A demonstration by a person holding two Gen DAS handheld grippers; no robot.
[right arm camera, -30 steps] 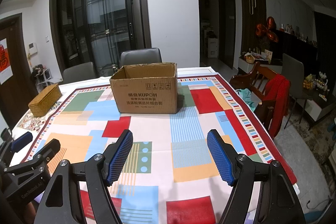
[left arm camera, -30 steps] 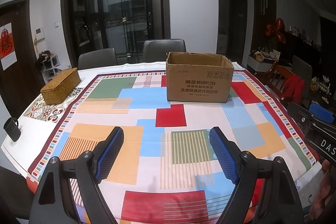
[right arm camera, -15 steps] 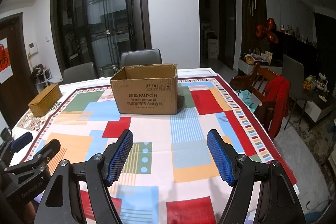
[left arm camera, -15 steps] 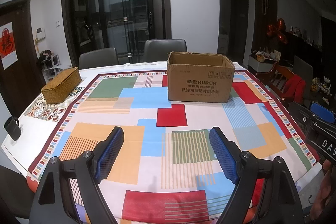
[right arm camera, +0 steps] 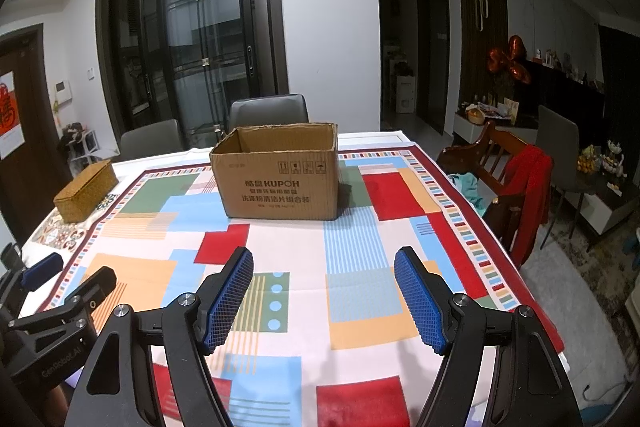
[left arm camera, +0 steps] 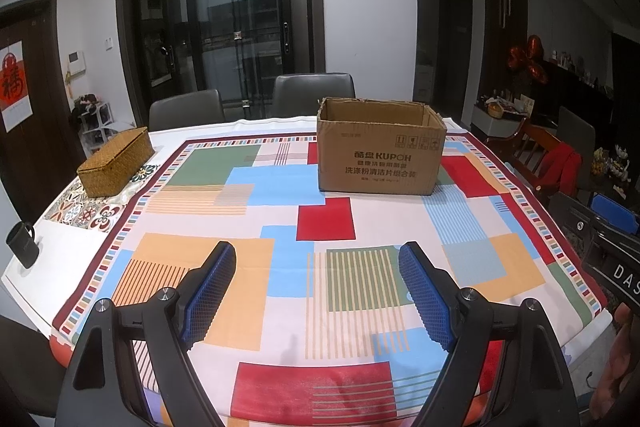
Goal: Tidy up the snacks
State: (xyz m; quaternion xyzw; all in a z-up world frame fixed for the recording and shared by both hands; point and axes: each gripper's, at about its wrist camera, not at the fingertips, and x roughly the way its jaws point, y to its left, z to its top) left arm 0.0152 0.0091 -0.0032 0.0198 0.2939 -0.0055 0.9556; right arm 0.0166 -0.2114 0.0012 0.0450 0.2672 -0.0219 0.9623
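Note:
An open brown cardboard box point(left arm camera: 380, 157) point(right arm camera: 280, 183) printed KUPOH stands on the far half of the table; its inside is hidden from here. A woven lidded basket point(left arm camera: 116, 161) point(right arm camera: 86, 190) sits at the far left. No snack shows in either view. My left gripper point(left arm camera: 318, 267) hovers open over the near part of the patterned tablecloth point(left arm camera: 248, 211), nothing between its blue pads. My right gripper point(right arm camera: 324, 267) is open too, beside it to the right, well short of the box. The left gripper's fingers point(right arm camera: 42, 271) show at the right wrist view's left edge.
Grey chairs point(left arm camera: 312, 95) stand behind the table before dark glass doors. A wooden chair with a red garment point(right arm camera: 530, 195) stands off the right edge. A small black object point(left arm camera: 23, 245) lies at the table's left edge. Part of a hand point(left arm camera: 618, 367) shows low right.

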